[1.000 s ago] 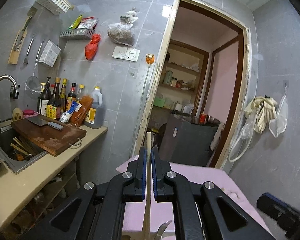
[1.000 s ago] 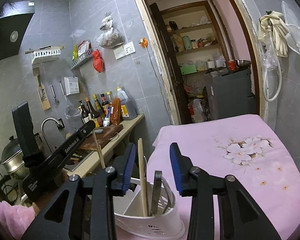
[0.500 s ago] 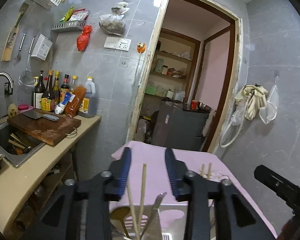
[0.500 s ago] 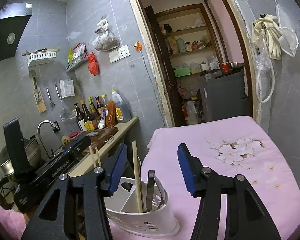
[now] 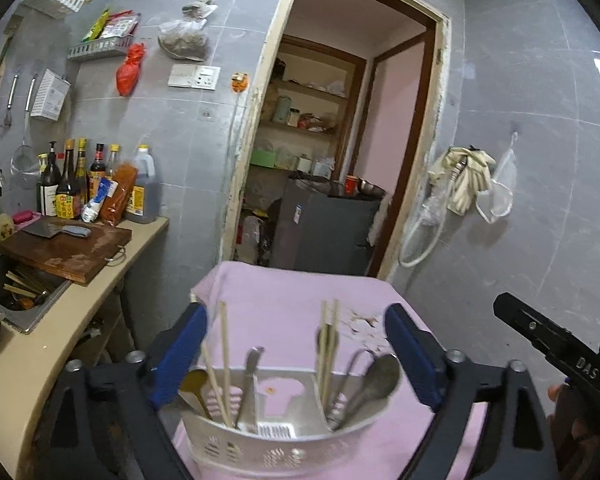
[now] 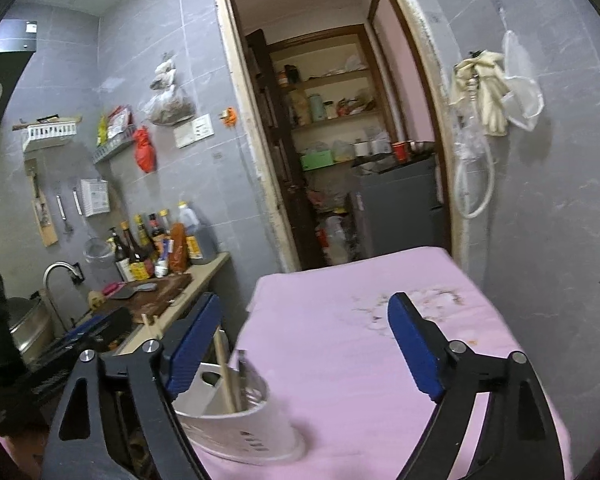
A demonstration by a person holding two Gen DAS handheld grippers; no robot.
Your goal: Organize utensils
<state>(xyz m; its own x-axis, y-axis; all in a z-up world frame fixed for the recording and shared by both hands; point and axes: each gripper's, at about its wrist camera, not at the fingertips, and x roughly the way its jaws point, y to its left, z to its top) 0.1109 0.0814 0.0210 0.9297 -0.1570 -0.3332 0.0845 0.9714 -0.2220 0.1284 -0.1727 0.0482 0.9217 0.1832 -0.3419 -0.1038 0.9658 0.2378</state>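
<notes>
From my left wrist camera, my left tool [image 5: 296, 344] stands wide, its jaws having just been opening, and its blue pads touch nothing. Between and below them sits the white utensil holder [image 5: 276, 446] on the pink cloth [image 5: 284, 292] of the counter. Its left compartment holds a pair of chopsticks [image 5: 223, 356], a knife [image 5: 249, 384] and a yellowish spoon [image 5: 194, 384]; its right compartment holds more chopsticks [image 5: 327, 344] and a metal spoon [image 5: 374, 380]; the middle one looks bare. At the right edge my other tool's black body [image 5: 548, 340] pokes in. To the left, a kitchen worktop carries a cutting board [image 5: 66, 250] with a cleaver, and bottles behind it.

From my right wrist camera, my right tool [image 6: 304, 344] is also wide, jaws just opened further, gripping nothing. The utensil holder [image 6: 236, 428] stands at lower left, just beside and partly behind the left pad, with one chopstick [image 6: 226, 372] rising from it. The pink cloth [image 6: 360, 300] spreads ahead toward the doorway [image 6: 340, 140].
</notes>
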